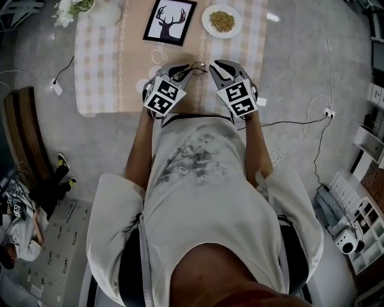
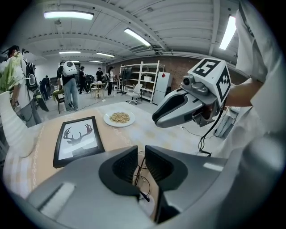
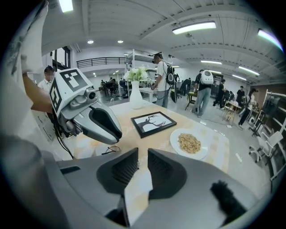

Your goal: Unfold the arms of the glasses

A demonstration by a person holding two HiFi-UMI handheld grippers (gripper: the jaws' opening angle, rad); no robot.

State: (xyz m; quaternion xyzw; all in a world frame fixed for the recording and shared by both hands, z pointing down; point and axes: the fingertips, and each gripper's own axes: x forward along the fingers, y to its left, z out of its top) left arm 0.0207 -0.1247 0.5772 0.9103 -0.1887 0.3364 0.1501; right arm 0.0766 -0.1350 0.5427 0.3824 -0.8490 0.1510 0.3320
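The thin wire glasses (image 2: 142,182) are low over the checked tablecloth (image 1: 102,66), near the table's front edge. Their frame runs through the narrow gap between the jaws of my left gripper (image 2: 141,157), which stand close around it. In the right gripper view the glasses (image 3: 106,150) sit just under the left gripper's tip (image 3: 117,134). My right gripper (image 3: 143,162) is open, with only tablecloth showing between its jaws. In the head view both grippers, left (image 1: 187,67) and right (image 1: 213,63), point at the glasses (image 1: 199,65) between them.
A framed deer picture (image 1: 170,21) lies behind the grippers, with a white plate of grain (image 1: 222,21) to its right. A white vase with flowers (image 1: 107,11) stands at the table's back left. Cables (image 1: 300,120) trail on the floor to the right. Several people stand far off.
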